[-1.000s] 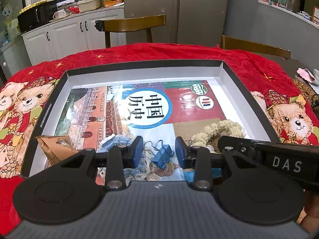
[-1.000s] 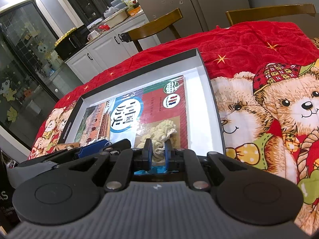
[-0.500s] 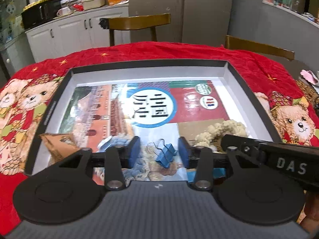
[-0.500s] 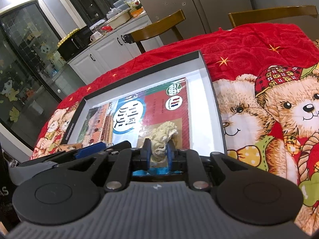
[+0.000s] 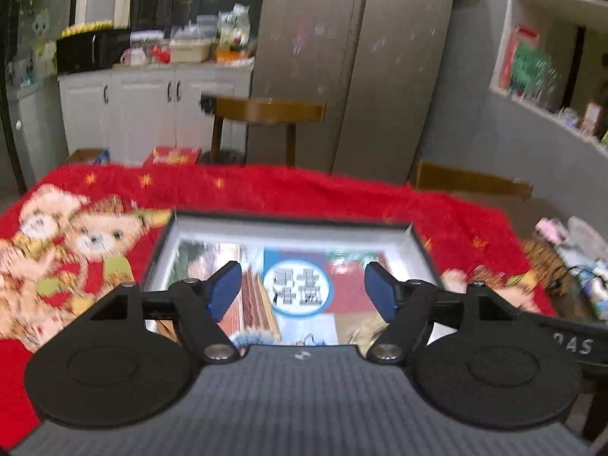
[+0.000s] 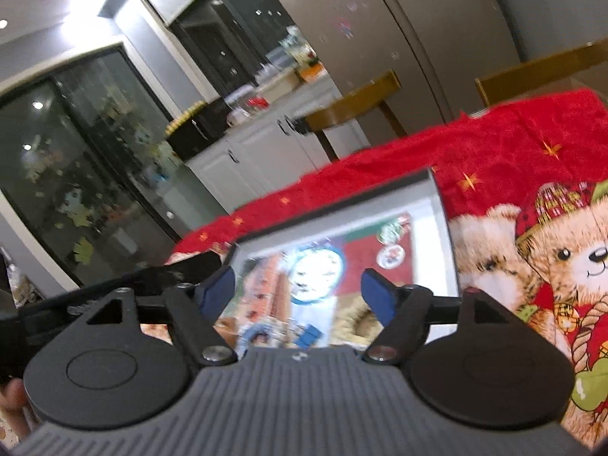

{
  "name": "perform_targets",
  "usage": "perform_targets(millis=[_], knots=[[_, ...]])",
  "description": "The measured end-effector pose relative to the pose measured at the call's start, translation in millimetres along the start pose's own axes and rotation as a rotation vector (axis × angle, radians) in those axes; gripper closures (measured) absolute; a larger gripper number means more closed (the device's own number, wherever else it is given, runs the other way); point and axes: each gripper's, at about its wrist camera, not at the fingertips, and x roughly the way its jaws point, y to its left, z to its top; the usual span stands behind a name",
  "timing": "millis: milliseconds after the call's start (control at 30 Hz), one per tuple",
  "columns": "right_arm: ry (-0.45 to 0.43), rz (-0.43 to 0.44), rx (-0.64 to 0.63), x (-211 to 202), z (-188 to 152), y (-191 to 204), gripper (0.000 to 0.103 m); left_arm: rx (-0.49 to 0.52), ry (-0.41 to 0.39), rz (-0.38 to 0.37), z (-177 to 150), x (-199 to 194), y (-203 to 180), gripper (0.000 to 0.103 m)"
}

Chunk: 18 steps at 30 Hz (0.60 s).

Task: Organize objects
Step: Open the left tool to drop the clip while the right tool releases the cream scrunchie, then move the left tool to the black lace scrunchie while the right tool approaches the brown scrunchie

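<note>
Your left claw [image 5: 303, 290] stands released, its blue pads [image 5: 224, 289] spread wide with nothing between them; its jaws have just been opening. Your right claw [image 6: 297, 292] is likewise released and holds nothing, and its jaws have just been opening too. Both claws hang above the near end of the shallow box [image 5: 288, 224], clear of what lies in it.

The box sits on the counter, which is covered with a red cloth [image 5: 266, 190] printed with teddy bears. It has a dark rim and white inner walls, and a printed sheet [image 5: 300, 288] with a round blue-and-white badge covers its floor. At the near edge of the box, just above the body of your right claw, a blue binder clip [image 6: 309, 336] lies on the sheet. To its right is a pale knobbly ring [image 6: 355, 321], and to its left a bluish fuzzy thing [image 6: 256, 334]; the blur keeps me from saying whether any of these touch. From the left wrist view only slivers of them show above the claw body.

Past the counter stand two wooden chairs [image 5: 266, 112], white cabinets [image 5: 152, 114] and a tall grey fridge [image 5: 353, 57]. Part of your right claw's housing [image 5: 570, 342] shows at the right edge of the left wrist view. Both views are smeared by motion.
</note>
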Motion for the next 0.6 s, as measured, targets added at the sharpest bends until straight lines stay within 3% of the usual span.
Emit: perform_targets(millis=[133, 233, 400, 600], knots=[[-0.048, 0.054, -0.013, -21.8, 5.2, 17.3, 0.012, -0.007, -0.091, -0.024, 12.1, -50.9, 9.6, 0.027], [-0.082, 0.094, -0.022, -37.1, 5.2, 31.9, 0.009, 0.023, -0.176, 0.005, 7.7, -88.3, 15.8, 0.021], [-0.134, 0.116, -0.058, -57.1, -5.3, 59.2, 0.009, 0.097, -0.218, 0.027, -21.4, -128.3, 29.2, 0.02], [-0.16, 0.056, -0.092, -60.5, -42.3, 77.7, 0.009, 0.134, -0.263, 0.035, -65.9, -152.7, 52.4, 0.02]])
